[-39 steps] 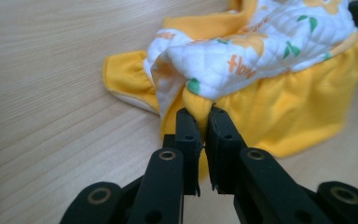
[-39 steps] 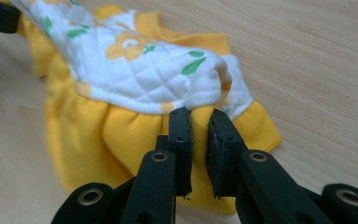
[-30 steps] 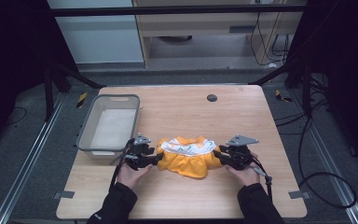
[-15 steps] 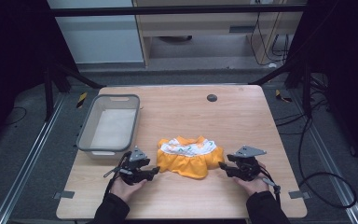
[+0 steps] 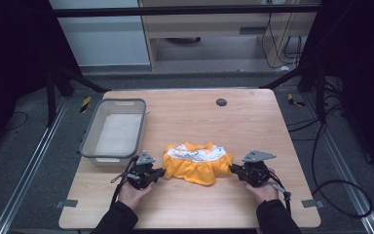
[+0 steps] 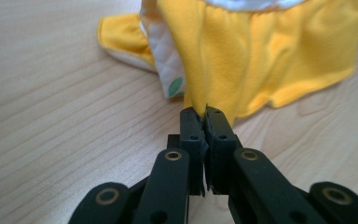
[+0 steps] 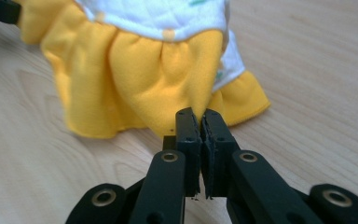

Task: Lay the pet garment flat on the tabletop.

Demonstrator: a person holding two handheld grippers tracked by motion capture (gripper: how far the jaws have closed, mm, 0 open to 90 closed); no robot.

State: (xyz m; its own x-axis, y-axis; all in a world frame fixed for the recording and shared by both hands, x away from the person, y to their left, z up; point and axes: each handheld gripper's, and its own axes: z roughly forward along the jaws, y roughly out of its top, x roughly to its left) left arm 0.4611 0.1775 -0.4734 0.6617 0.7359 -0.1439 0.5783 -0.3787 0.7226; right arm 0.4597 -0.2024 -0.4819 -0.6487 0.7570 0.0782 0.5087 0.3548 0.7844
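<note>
Yellow garment [image 5: 197, 163] lying on worktop [image 5: 253, 122], near front edge. Left gripper [image 6: 205, 114] fingers pinched on its left edge; right gripper [image 7: 201, 116] fingers pinched on its right edge. Grey bin [image 5: 90, 141] beside, at left.

No readable text, labels, brands or numbers anywhere. Closest things to markings: green print on the white lining of the cloth [image 5: 197, 162] I'm pinching, a pattern and not letters, and yellow-black hazard tape [image 5: 85, 104] on the floor left of the table, with no wording on it.
</note>
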